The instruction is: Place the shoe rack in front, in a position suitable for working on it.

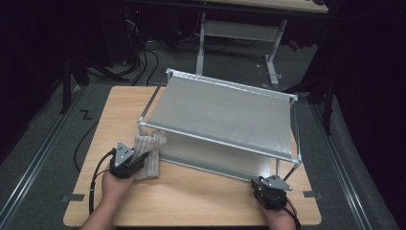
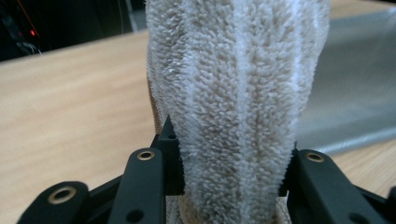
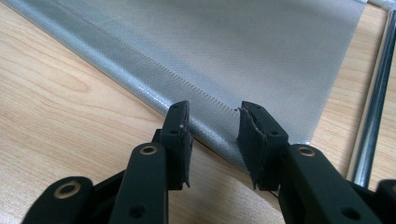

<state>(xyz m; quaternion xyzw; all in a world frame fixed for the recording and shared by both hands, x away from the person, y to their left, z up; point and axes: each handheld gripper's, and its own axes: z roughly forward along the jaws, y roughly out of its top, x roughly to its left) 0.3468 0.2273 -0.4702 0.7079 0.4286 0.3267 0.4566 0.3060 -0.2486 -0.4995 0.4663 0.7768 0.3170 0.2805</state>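
At the bench's [image 1: 191,199] near left, the left gripper [image 2: 231,168] has its fingers clamped on a rolled beige towel [image 2: 238,93]; the right gripper's [image 3: 214,135] fingers stand apart over the rack's [image 1: 225,115] grey lower sheet [image 3: 243,56], near right.

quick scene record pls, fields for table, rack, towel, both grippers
table: light wood top, dark room around it
rack: two-tier frame of metal tubes with grey fabric shelves, stands on the table
towel: beige terry, rolled, at the rack's near left corner
left gripper: jaws pressed on the towel from both sides
right gripper: jaws apart, nothing between the pads, at the lower shelf's near edge by the rack's right post
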